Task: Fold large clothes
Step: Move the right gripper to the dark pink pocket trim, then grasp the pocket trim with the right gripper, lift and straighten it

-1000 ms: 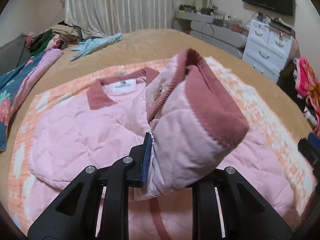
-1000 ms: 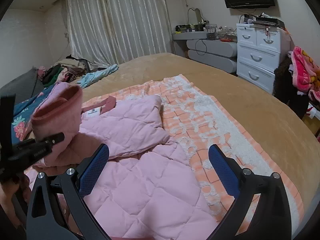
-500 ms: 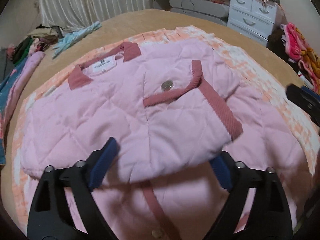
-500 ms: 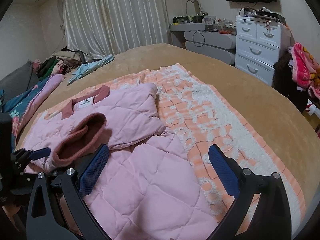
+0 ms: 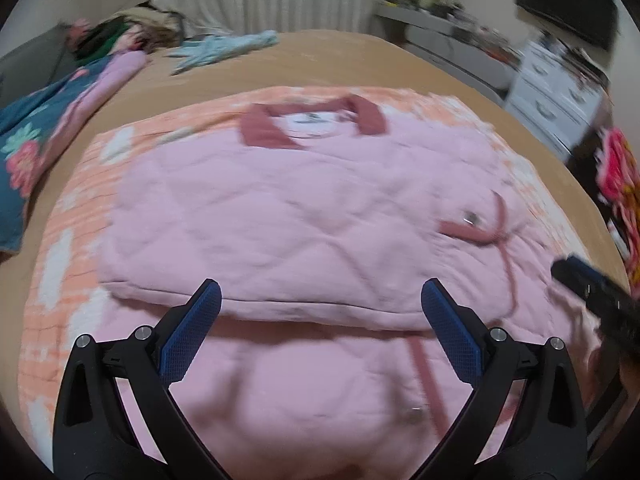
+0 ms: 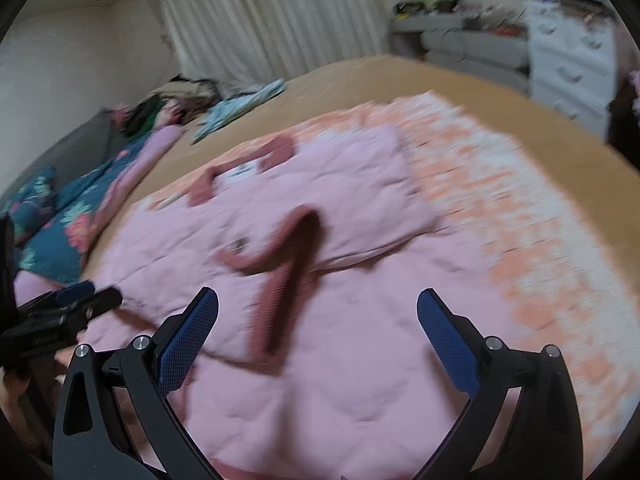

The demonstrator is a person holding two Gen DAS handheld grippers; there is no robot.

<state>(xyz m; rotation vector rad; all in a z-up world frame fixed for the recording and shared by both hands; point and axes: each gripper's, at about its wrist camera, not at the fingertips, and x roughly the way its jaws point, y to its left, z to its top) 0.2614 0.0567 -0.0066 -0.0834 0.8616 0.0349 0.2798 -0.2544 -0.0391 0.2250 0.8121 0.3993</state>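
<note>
A pink quilted jacket (image 5: 304, 216) with dark pink collar and cuffs lies on an orange and white blanket (image 5: 76, 184) on the bed. Both sleeves are folded across its front; the dark pink cuff (image 6: 288, 256) rests on the middle. My left gripper (image 5: 320, 312) is open and empty, just above the folded sleeve's near edge. My right gripper (image 6: 318, 320) is open and empty over the jacket's lower part (image 6: 360, 360). The left gripper also shows at the left edge of the right wrist view (image 6: 76, 300). Both views are blurred.
A blue floral garment (image 5: 36, 136) lies at the bed's left side. A pile of clothes (image 5: 120, 36) and a light blue garment (image 5: 224, 46) lie at the far end. White drawers (image 5: 556, 92) and a shelf stand to the right. Curtains hang behind.
My left gripper opened and let go of the sleeve, which now lies flat across the jacket. The left gripper has drawn back. The right gripper stayed open and shifted left.
</note>
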